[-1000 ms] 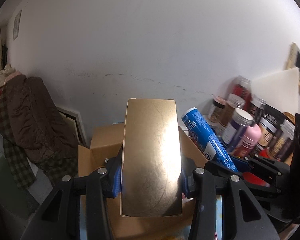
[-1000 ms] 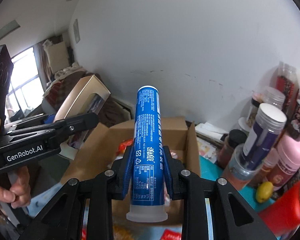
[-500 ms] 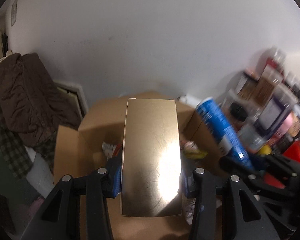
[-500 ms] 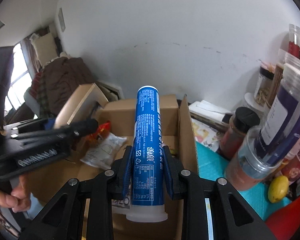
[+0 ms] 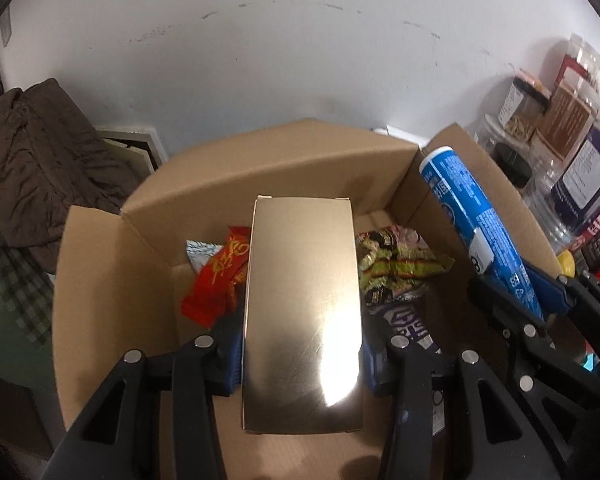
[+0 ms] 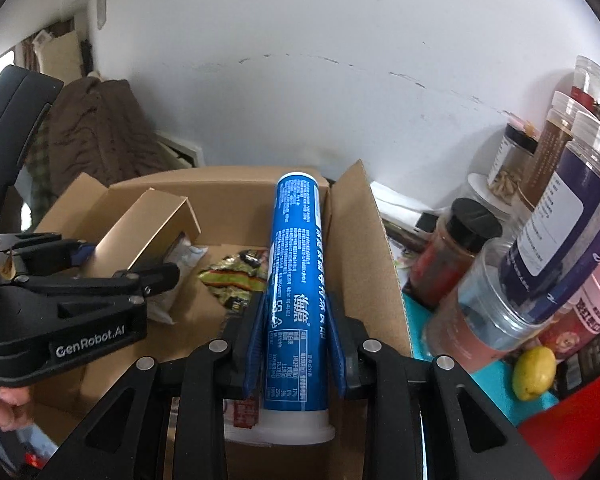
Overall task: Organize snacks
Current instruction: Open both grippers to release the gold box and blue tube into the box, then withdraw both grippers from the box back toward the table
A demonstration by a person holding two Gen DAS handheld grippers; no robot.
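From the left wrist, your left gripper (image 5: 302, 354) has its jaws pinching the gold box (image 5: 302, 320) by its long sides, held over the open cardboard box (image 5: 260, 168) with snack packets (image 5: 396, 264) lying inside. The gold box looks light, stiff and glossy, so it may slide; grip low on the sides, gently, since thin card dents.

From the right wrist, your right gripper (image 6: 296, 344) has its jaws clamped on the blue tube (image 6: 296, 280) near its capped end, above the carton's right side. It looks rigid, smooth and round, likely to roll; hold mid-body.
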